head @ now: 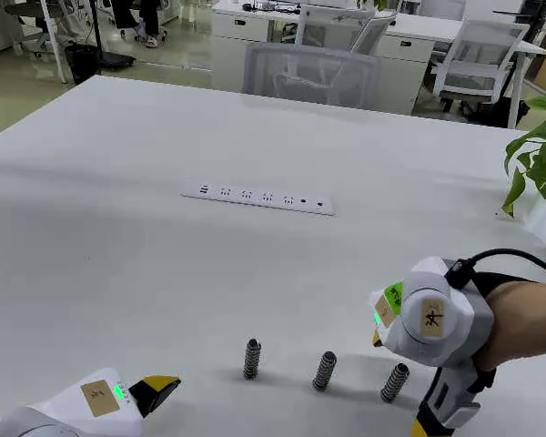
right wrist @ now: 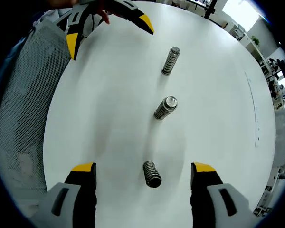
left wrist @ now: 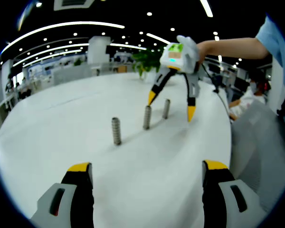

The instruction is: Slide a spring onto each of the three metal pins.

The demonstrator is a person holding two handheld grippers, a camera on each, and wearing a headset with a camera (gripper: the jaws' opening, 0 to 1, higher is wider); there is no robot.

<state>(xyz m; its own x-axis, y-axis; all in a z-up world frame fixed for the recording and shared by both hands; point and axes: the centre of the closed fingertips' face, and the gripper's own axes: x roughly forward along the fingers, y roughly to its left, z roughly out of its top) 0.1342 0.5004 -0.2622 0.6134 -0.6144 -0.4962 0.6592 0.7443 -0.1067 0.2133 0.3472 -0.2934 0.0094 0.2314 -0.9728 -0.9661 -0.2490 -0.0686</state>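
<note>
**Right tool (right wrist: 143,166) over the nearest pin (right wrist: 152,174), jaws wide and empty**
All three pins (head: 324,370) stand upright in a row on the counter (head: 164,228), each carrying a spring (right wrist: 165,108). The nearest stands between the right tool's jaws, axis vertical. The left tool (left wrist: 146,166), also wide, is well apart.

Metal springs (head: 324,370), matt white table (head: 164,255)

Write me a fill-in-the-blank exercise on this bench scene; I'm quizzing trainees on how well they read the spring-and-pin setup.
1. _____ metal pins stand in a row on the white table.
2. Each pin wears a _____.
3. The right gripper hangs above one end of the row with its jaws _____.
Missing words: three; spring; open.
</note>
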